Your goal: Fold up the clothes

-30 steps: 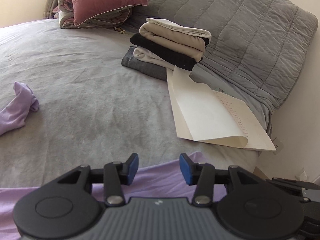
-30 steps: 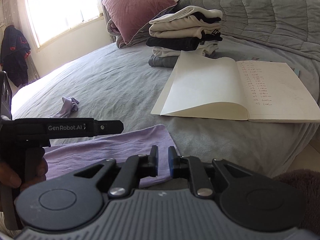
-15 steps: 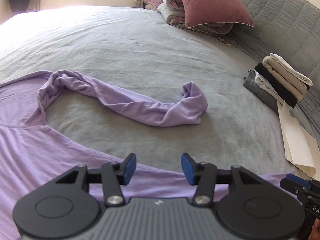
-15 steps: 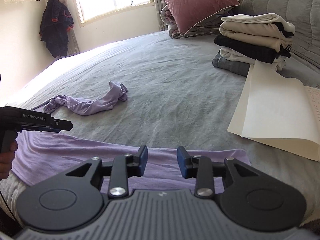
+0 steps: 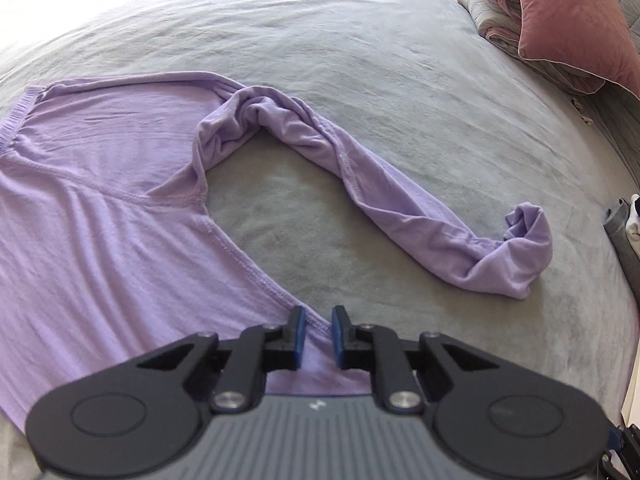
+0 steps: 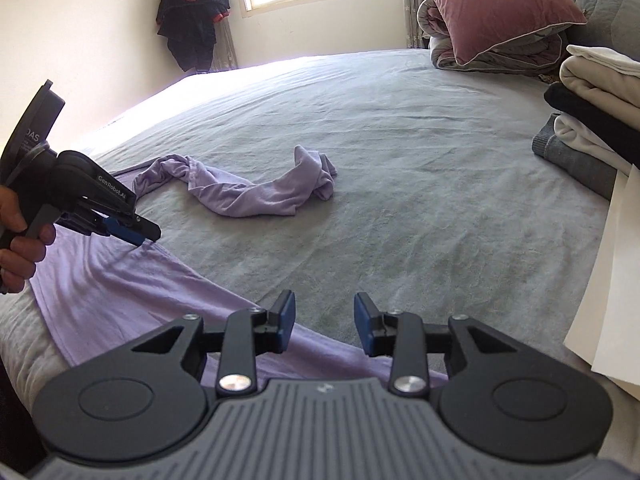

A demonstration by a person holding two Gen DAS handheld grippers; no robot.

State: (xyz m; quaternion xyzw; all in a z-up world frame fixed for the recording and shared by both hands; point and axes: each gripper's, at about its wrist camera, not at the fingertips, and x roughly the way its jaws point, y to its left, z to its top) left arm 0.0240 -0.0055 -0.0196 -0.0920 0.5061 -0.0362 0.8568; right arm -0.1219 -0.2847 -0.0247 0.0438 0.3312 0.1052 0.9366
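Observation:
A lilac long-sleeved shirt (image 5: 80,220) lies flat on the grey bed (image 5: 360,40), its body at the near left. One sleeve (image 5: 400,208) snakes rumpled toward the right, its cuff curled over. My left gripper (image 5: 319,328) points down at the shirt's side seam, its jaws drawn nearly together with the seam edge between them. From the right wrist view, the left gripper (image 6: 144,238) is pinched on that edge of the shirt (image 6: 120,292), held by a hand. My right gripper (image 6: 324,316) hovers open over the shirt's near edge, gripping nothing.
A stack of folded clothes (image 6: 592,112) and an open notebook (image 6: 608,300) sit at the bed's right side. A mauve pillow (image 6: 492,4) rests on rolled bedding at the back. A dark jacket (image 6: 192,12) hangs by the window.
The left gripper swung left from the folded stack to the shirt's side seam and closed its wide jaws. The right gripper's jaws opened from nearly shut and it also turned left.

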